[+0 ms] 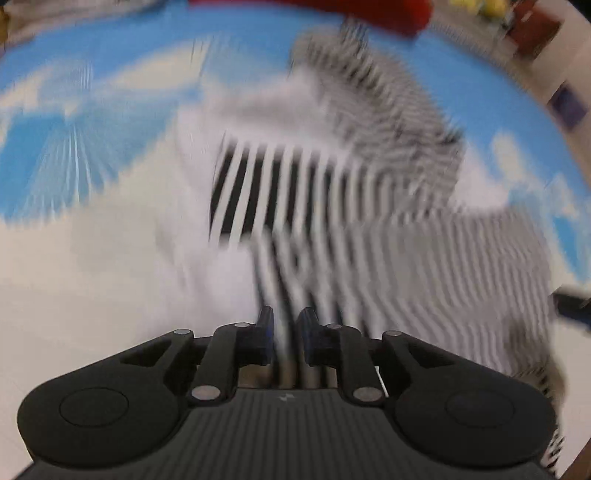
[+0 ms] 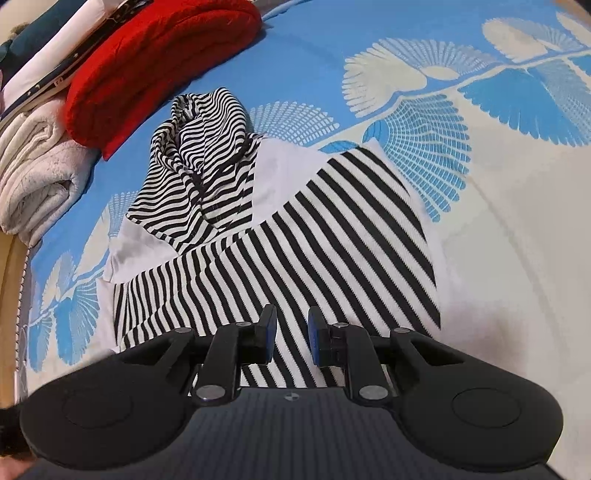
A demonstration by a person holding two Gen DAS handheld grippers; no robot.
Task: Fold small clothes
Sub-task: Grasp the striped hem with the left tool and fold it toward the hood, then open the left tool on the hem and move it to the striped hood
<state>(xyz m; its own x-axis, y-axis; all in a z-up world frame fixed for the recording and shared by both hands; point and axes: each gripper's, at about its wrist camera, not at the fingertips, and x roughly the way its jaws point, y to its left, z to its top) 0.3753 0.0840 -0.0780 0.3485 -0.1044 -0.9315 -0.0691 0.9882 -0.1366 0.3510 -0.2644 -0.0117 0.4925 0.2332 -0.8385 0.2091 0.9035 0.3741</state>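
In the left wrist view, which is heavily smeared by motion blur, the left tongs [image 1: 286,328] sit at the bottom centre with their two black fingers drawn close together and only a narrow gap between the blue pads; striped cloth shows in that gap, but the blur makes it impossible to tell whether the fabric is pinched or merely lies behind. The striped garment [image 1: 332,206], black and white with plain white panels, spreads from the centre of the frame out to the right edge, lying on a blue and white patterned bedsheet [image 1: 110,59] that fills the upper left and the far right. A red shape [image 1: 388,11] crosses the top edge, too blurred to identify further. In the right wrist view the picture is sharp: the right tongs [image 2: 291,332] are at the bottom centre, the fingers apart with a clear gap and nothing held, hovering over the lower part of the striped garment [image 2: 332,240]. The garment lies across the middle of the frame, its broad-striped section flat at centre right and a finer-striped part [image 2: 207,147] bunched in folds toward the upper left, with white panels between. The bedsheet [image 2: 517,92], printed with fan-shaped leaves, fills the right side. At the upper left lies a folded red knit [image 2: 155,62], touching a rolled pale towel [image 2: 40,177] at the left edge, with more stacked clothes [image 2: 55,33] in the corner
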